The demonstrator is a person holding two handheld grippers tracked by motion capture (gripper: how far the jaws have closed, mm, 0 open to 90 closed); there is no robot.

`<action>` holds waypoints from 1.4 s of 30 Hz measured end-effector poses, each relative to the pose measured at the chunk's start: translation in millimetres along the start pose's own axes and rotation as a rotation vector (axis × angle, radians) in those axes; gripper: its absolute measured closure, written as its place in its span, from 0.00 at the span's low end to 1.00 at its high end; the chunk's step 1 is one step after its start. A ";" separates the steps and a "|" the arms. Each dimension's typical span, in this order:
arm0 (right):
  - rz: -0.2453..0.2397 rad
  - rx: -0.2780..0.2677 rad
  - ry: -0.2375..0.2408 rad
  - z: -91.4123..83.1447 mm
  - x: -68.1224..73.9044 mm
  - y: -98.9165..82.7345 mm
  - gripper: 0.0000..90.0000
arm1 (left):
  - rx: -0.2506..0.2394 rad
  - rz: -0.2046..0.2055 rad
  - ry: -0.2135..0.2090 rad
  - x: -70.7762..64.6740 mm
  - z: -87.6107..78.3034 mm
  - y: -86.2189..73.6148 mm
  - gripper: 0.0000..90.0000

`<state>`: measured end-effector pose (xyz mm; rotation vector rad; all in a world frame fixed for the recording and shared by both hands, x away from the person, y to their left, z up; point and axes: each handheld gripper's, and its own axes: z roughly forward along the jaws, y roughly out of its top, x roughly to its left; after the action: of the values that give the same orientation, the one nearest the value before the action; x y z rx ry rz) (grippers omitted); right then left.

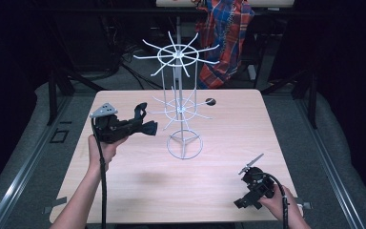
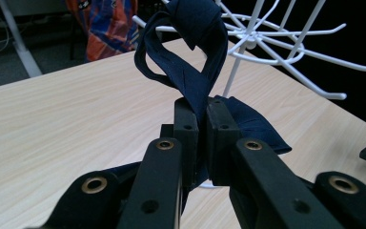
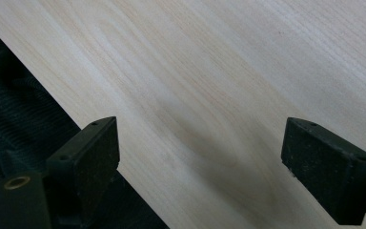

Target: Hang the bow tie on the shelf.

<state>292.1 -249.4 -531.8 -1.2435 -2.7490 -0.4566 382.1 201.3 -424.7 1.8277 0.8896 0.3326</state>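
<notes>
High view, left of centre: the left gripper is pinching a dark blue fabric loop beside the white wire rack; slipping that loop over an arm looks the careful move. Lower right, the right gripper is hovering wide apart over the pale wooden bench, with dark room and plaid cloth behind.

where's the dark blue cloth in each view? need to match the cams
High view: the cloth sits left of centre, pinched in the left gripper, just left of the white wire rack.
Left gripper view: the cloth is at centre, rising in a loop from between the shut jaws.
Right gripper view: not in it; open jaws over bare table.
Shared landmark: the light wood table top.
</notes>
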 end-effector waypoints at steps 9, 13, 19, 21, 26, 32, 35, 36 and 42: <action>0.013 -0.005 0.011 0.5 0.8 -1.6 0.14 | 0.003 0.020 -0.016 -4.1 2.7 1.6 0.95; -0.005 0.009 0.004 -0.9 -0.2 -1.8 0.14 | 0.007 0.022 -0.020 -4.8 3.4 1.6 0.95; 0.016 -0.009 0.010 0.5 2.2 -3.8 0.14 | 0.011 0.018 -0.023 -4.5 6.4 2.1 0.95; 0.008 0.003 -0.002 -1.1 1.2 -5.6 0.14 | 0.017 0.020 -0.029 -4.8 9.3 2.5 0.95; 0.030 -0.012 0.004 -1.7 1.1 -10.1 0.14 | 0.032 0.031 -0.043 -7.9 18.3 2.3 0.95; 0.029 0.014 -0.014 -3.5 -0.5 -13.5 0.14 | 0.058 0.042 -0.045 -8.4 24.3 0.9 0.95; 0.037 -0.005 -0.001 -2.3 0.1 -13.7 0.14 | 0.064 0.046 -0.049 -10.0 26.2 -0.1 0.95; 0.034 0.002 -0.008 -2.6 0.0 -13.7 0.14 | 0.066 0.046 -0.050 -10.5 26.7 -0.2 0.95; 0.030 0.014 -0.004 -3.0 -0.4 -13.5 0.14 | 0.075 0.041 -0.056 -11.8 31.0 -1.9 0.95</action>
<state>282.2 -259.0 -532.2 -1.2818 -2.7282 -0.4313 391.5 172.3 -437.8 1.9171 0.8371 0.2751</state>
